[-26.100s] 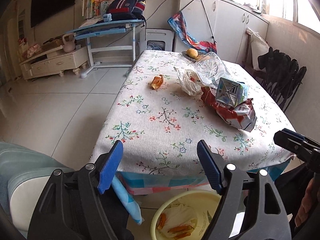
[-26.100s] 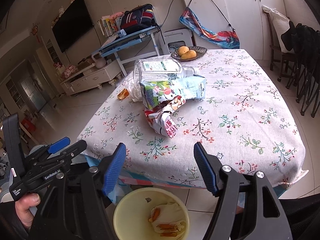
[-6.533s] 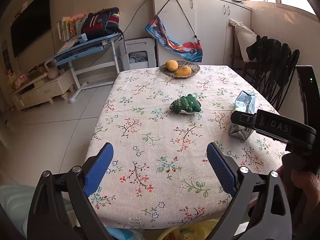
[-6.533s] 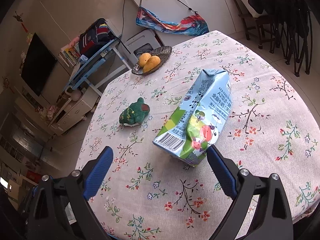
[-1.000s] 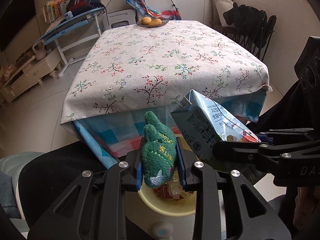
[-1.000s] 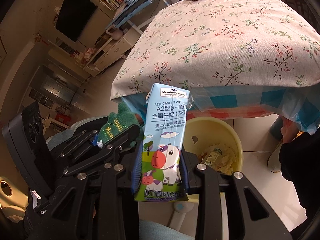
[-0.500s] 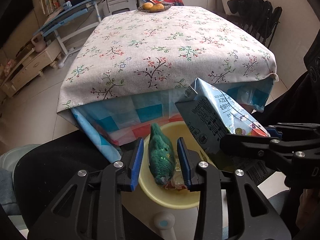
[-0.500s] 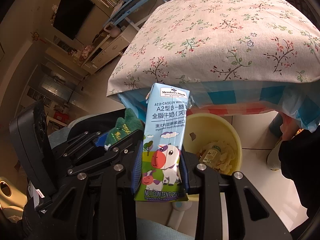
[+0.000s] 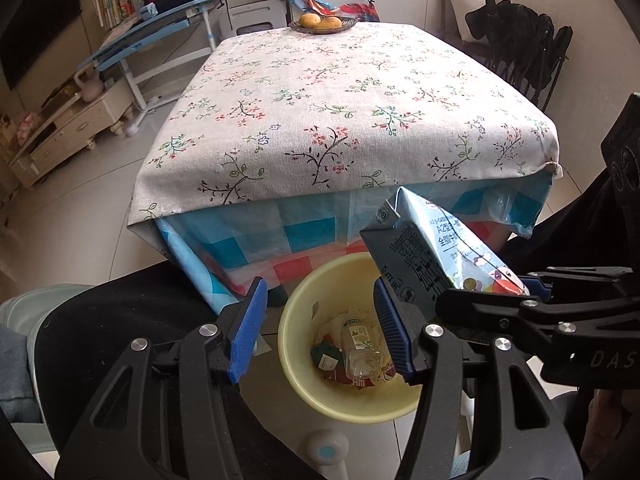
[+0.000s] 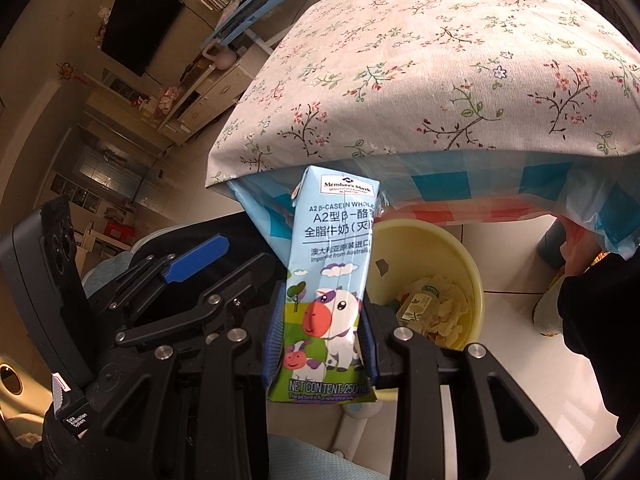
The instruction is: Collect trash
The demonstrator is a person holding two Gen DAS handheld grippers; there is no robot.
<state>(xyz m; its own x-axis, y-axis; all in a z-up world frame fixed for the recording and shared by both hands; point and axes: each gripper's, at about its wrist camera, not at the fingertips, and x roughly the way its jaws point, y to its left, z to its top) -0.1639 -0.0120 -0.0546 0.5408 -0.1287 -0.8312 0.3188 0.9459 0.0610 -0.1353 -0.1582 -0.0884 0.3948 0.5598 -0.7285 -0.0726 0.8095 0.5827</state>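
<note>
Below table edge, yellow bin [image 9: 296, 316] holds bottle [image 9: 362, 354] and wrappers; left jaws just opened empty, right jaws grip milk carton [image 10: 332, 280].

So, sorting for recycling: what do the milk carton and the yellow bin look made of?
Milk carton: likely coated paperboard, with sharp folds, a glossy printed face and a seam along the top. Yellow bin: probably moulded plastic, with a smooth, even colour and a rounded rim.

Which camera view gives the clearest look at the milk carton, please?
The right wrist view: the milk carton faces the lens upright, its cow print and label readable, clamped in the right hand-held gripper. The left wrist view shows only its tilted side and top, above the yellow bin.
</note>
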